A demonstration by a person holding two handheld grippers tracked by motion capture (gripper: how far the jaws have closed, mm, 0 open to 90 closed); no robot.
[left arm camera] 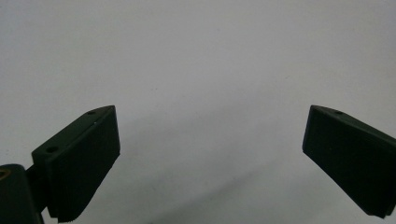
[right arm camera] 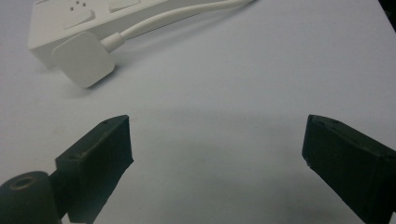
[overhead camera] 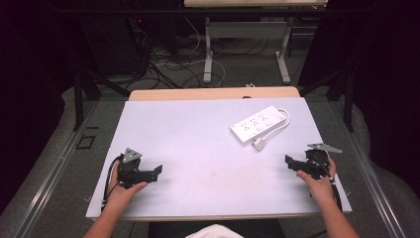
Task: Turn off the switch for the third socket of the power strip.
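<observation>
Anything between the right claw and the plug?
Nothing: bare white tabletop runs from the open right claw to the plug beside the power strip, as the right gripper view shows.

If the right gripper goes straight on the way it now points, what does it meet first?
Probably the plug. The right gripper is open, with bare table just ahead; the plug lies left of its centre line, against the power strip. Dead straight, it might pass beside the plug.
</observation>
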